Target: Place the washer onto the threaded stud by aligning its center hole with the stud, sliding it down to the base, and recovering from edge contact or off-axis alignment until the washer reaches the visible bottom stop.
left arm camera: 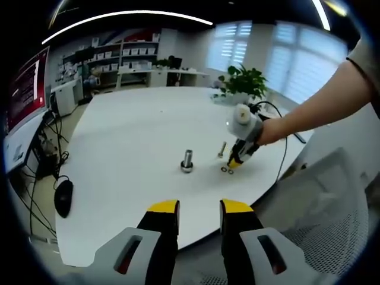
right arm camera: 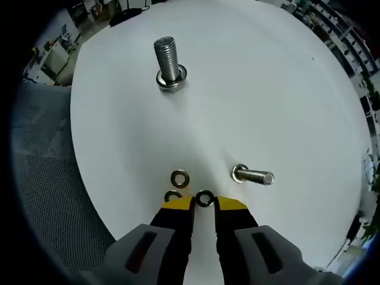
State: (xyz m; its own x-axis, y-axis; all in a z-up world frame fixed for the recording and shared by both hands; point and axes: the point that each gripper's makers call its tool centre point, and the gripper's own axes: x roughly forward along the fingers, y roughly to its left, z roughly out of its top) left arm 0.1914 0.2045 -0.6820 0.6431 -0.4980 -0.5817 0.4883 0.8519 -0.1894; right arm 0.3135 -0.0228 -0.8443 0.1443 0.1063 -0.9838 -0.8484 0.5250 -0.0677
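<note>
The large threaded stud (right arm camera: 168, 62) stands upright on its wide base on the white table (right arm camera: 279, 89), and everything else is placed from it. In the right gripper view, three washers lie flat on the table well on the near side of the stud: a brass-coloured washer (right arm camera: 179, 177), a dark washer (right arm camera: 205, 198) just beside it and nearer the camera, and a third washer (right arm camera: 171, 196) partly hidden behind the left yellow jaw tip. A smaller bolt (right arm camera: 253, 176) lies on its side off to the right of that cluster, also well apart from the stud. The right gripper (right arm camera: 205, 205) hovers over the washers with its jaws a little apart; the dark washer sits at the gap between the tips, and whether they touch it cannot be told.

In the left gripper view, the stud (left arm camera: 187, 161) stands near the table's middle, with the right gripper (left arm camera: 235, 162) and the hand (left arm camera: 267, 130) holding it just to its right, tips down at the washers (left arm camera: 226, 170). The smaller bolt (left arm camera: 221, 150) shows between the stud and that gripper. The left gripper (left arm camera: 199, 209) is held back from the stud, off the table's near edge, jaws apart and holding nothing. A computer mouse (left arm camera: 63, 197) lies at the table's left edge, far from the stud.
</note>
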